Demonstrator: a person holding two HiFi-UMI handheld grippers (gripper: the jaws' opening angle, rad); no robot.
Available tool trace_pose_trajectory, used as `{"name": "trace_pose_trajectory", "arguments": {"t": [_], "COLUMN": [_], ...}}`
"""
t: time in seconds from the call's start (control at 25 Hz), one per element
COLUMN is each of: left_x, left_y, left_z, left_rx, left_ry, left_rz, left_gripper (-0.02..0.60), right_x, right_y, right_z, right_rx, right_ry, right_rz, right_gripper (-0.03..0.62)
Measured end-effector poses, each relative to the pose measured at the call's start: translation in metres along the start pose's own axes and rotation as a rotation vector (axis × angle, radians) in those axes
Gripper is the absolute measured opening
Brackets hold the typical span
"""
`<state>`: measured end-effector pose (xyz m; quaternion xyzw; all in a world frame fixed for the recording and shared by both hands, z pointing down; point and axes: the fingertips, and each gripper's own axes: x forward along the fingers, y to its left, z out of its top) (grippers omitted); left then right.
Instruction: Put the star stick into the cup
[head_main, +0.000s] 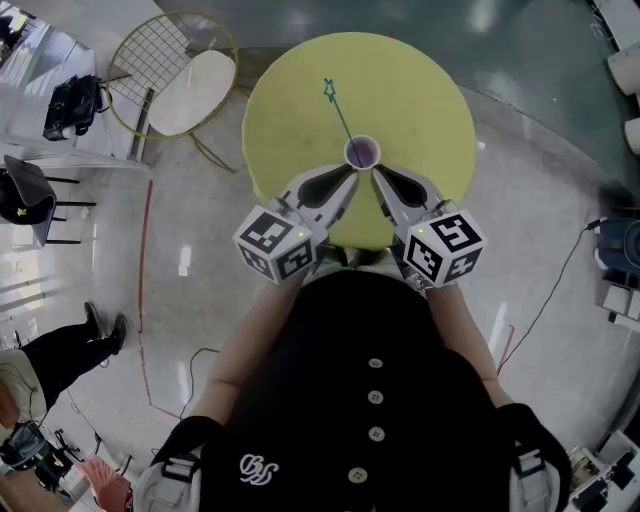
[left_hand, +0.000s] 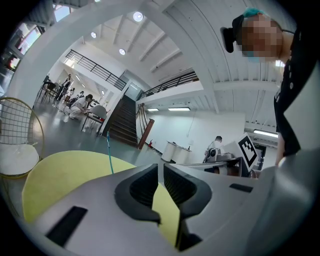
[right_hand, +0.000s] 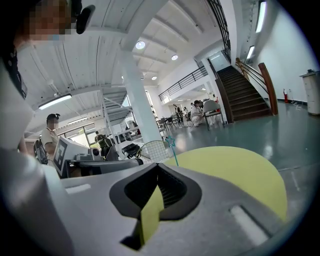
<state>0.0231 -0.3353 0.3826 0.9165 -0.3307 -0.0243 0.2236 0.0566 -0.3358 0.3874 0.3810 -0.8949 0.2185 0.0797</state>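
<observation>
On the round yellow table (head_main: 425, 95) stands a small cup (head_main: 362, 152) with a purple inside. The thin teal star stick (head_main: 339, 114) rests in the cup and leans up and left, its star over the table's far part. My left gripper (head_main: 350, 173) and right gripper (head_main: 379, 173) lie just in front of the cup, tips pointing at it, both shut and empty. The stick (left_hand: 109, 157) rises left of the jaws in the left gripper view. In the right gripper view the stick (right_hand: 174, 152) stands just beyond the jaws. Gripper bodies hide the cup in both.
A wire chair with a white cushion (head_main: 190, 78) stands left of the table. A black bag (head_main: 70, 105) lies further left, and a person's legs (head_main: 70, 350) show at the left edge. A cable (head_main: 550, 290) runs over the floor at right.
</observation>
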Motion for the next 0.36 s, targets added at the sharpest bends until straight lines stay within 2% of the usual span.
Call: {"name": "trace_pose_trajectory", "arguments": {"t": [0.36], "left_x": [-0.0023], "left_y": [-0.0025], "left_z": [-0.0066], "left_rx": [0.001], "left_ry": [0.027], "left_rz": [-0.013], "left_gripper": [0.014], "right_x": [-0.0005], "right_y": [0.0054], "right_z": [-0.0014], "right_rx": [-0.004], "right_ry": [-0.002], "right_rz": [-0.003], "right_gripper": [0.003]}}
